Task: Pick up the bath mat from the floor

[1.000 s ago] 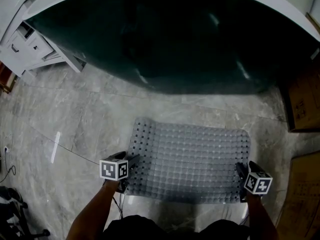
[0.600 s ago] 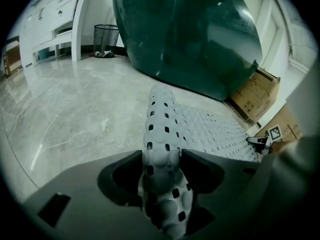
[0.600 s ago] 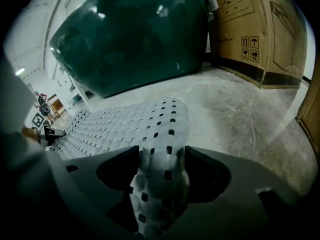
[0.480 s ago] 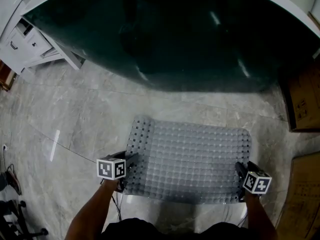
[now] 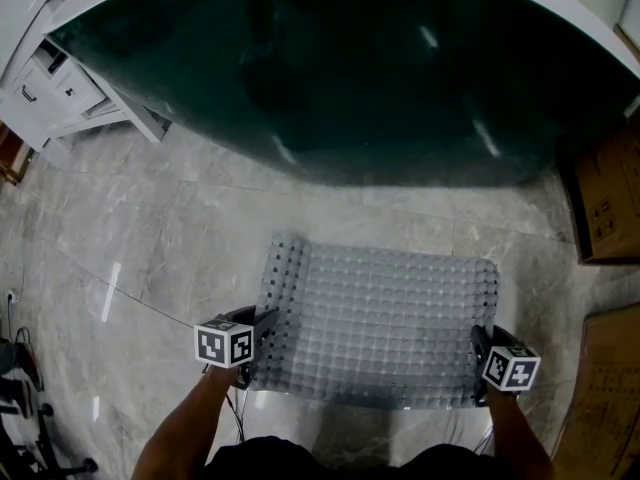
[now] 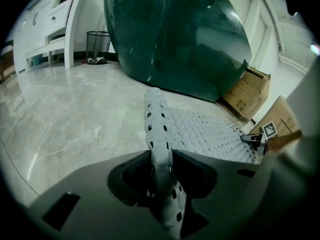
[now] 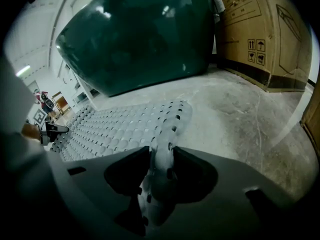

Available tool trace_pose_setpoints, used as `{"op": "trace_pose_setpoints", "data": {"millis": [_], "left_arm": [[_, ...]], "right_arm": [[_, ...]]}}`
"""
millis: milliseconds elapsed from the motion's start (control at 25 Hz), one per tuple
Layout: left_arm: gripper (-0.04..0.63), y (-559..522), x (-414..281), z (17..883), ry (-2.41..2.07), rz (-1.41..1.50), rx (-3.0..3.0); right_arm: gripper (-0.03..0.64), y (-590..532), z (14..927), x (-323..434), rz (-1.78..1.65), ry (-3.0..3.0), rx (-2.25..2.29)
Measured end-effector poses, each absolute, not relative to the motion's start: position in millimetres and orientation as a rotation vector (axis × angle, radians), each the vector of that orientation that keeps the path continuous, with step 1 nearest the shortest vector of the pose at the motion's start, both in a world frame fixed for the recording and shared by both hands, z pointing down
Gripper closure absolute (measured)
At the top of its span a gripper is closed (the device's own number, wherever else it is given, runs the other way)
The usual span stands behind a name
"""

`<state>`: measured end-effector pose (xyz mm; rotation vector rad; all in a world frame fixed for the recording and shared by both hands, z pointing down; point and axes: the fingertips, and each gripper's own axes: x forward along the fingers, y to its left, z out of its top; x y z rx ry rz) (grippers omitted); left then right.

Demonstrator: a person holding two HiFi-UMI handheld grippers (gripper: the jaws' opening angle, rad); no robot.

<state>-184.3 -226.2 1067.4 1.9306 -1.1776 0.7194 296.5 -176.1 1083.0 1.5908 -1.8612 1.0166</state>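
Observation:
A pale grey, bumpy bath mat [image 5: 380,313] with rows of holes lies flat on the marble floor in front of the tub. My left gripper [image 5: 258,340] is at its near left corner and my right gripper [image 5: 478,363] at its near right corner. Both pairs of jaws have just been closing. In the left gripper view the mat's edge [image 6: 157,129] stands pinched between the jaws of the left gripper [image 6: 161,159]. The right gripper view shows the same: the right gripper [image 7: 161,159] is shut on the mat's folded-up edge [image 7: 167,121].
A large dark green bathtub [image 5: 340,78] fills the far side. A white drawer cabinet [image 5: 55,88] stands at the far left with a mesh waste bin [image 6: 97,46] near it. Cardboard boxes [image 5: 605,198] line the right side. Cables trail at the lower left.
Both grippers' jaws have narrowed onto the mat's near corners, pinching its edges upright. The hands and the mat have barely shifted.

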Motion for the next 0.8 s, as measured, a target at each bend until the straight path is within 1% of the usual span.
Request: {"op": "trace_pose_setpoints", "data": {"millis": [240, 800], "left_arm": [[0.506, -224, -171, 1053, -1.156, 0.715, 2.002], [0.534, -224, -159, 982, -1.18, 0.623, 2.147]], "right_arm": [[0.547, -180, 1066, 283, 0.998, -1.941, 1.578], [0.563, -184, 987, 255, 0.965, -2.179, 1.577]]}}
